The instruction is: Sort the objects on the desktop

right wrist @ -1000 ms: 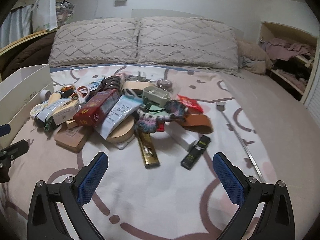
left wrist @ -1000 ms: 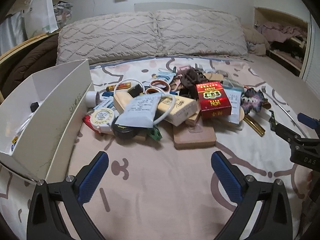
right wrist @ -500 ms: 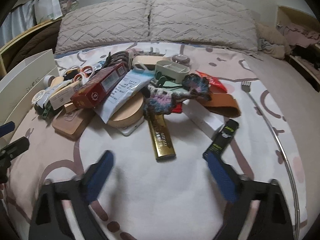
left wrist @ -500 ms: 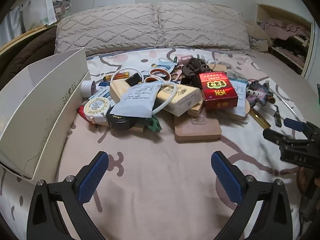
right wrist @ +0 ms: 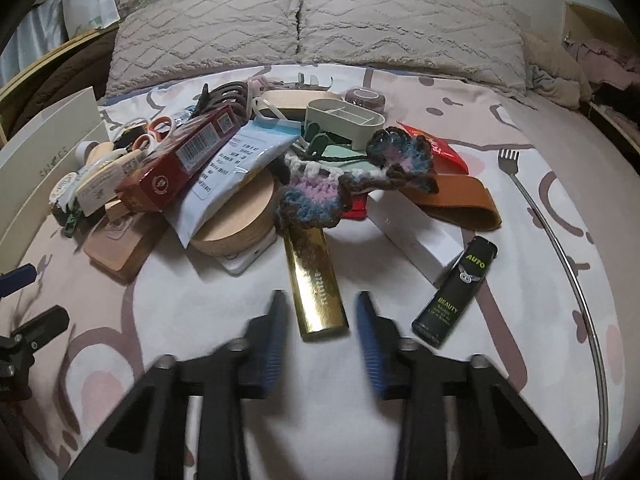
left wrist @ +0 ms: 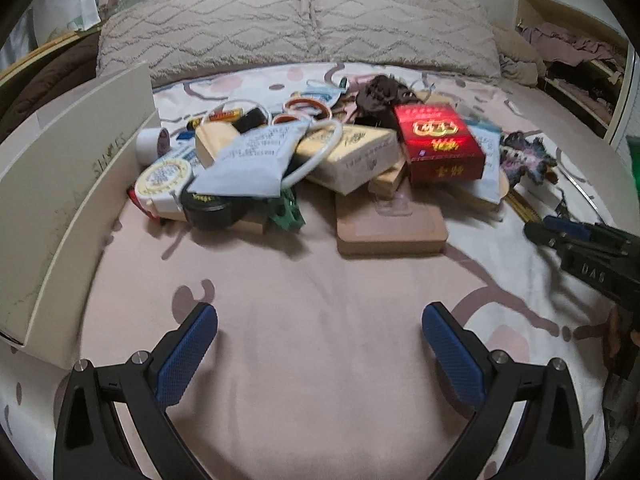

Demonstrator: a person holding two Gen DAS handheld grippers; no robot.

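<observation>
Low in the right wrist frame, the right claw (right wrist: 320, 328) straddles the near end of the shiny gold rectangular box (right wrist: 316, 284), fingers narrowly apart, not touching. The left claw (left wrist: 320, 344) gapes wide over bare bedspread (left wrist: 320, 380).

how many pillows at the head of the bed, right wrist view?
2. The left pillow and the right pillow lie side by side, meeting at a seam near centre. A rumpled blanket at far right may hide more.

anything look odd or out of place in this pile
Yes: a metal fork on a very long thin handle lies on the bedspread, right of the heap, cutlery among desk clutter. The red box also sits tilted atop other items.
</observation>
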